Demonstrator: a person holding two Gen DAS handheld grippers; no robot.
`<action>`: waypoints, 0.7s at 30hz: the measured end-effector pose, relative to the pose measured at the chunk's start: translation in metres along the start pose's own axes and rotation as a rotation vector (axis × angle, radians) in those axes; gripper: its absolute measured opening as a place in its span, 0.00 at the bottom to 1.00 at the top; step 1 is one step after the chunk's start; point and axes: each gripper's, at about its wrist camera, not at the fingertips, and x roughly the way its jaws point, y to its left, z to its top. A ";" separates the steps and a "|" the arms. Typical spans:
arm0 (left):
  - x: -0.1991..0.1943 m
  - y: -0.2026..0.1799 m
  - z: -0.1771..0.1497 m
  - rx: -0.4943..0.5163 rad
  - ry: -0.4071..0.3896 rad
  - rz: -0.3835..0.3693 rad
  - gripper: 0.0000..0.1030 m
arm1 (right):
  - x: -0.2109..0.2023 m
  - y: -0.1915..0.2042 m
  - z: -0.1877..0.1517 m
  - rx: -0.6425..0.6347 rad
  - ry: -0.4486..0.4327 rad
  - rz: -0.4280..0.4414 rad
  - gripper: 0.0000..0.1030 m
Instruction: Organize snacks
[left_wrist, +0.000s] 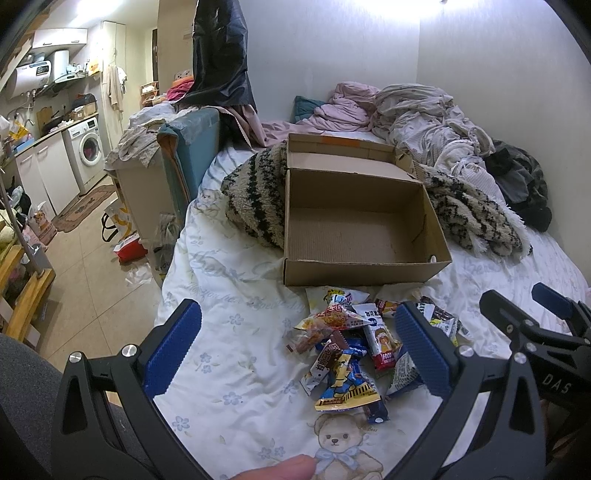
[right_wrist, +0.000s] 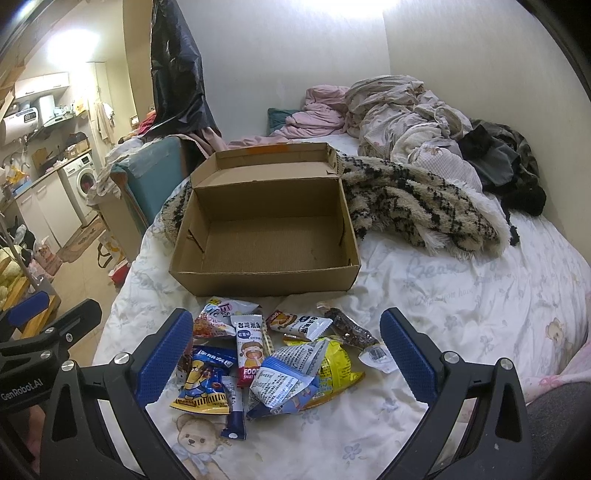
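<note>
An open, empty cardboard box (left_wrist: 354, 229) (right_wrist: 266, 236) sits on the white bear-print bedsheet. A pile of several snack packets (left_wrist: 347, 350) (right_wrist: 273, 358) lies just in front of it. My left gripper (left_wrist: 299, 354) is open and empty, hovering over the left part of the pile. My right gripper (right_wrist: 291, 354) is open and empty, hovering above the pile with its blue pads either side of it. The right gripper also shows at the right edge of the left wrist view (left_wrist: 532, 325), and the left gripper shows at the left edge of the right wrist view (right_wrist: 40, 325).
A fuzzy striped blanket (left_wrist: 472, 206) (right_wrist: 417, 206) lies behind the box. Crumpled bedding and clothes (left_wrist: 417, 110) (right_wrist: 406, 110) are piled near the wall. The bed's left edge drops to a tiled floor (left_wrist: 85, 258) with bags, a teal chair (left_wrist: 192, 147) and a washing machine (left_wrist: 88, 147).
</note>
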 end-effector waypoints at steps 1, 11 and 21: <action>0.000 0.000 0.000 -0.001 -0.001 0.000 1.00 | 0.000 0.000 0.000 0.000 0.000 0.001 1.00; 0.000 0.000 0.000 0.001 0.000 -0.001 1.00 | 0.000 0.001 0.000 0.003 0.000 0.003 1.00; 0.000 0.000 0.000 0.000 0.001 0.000 1.00 | 0.000 0.001 0.000 0.003 0.001 0.002 1.00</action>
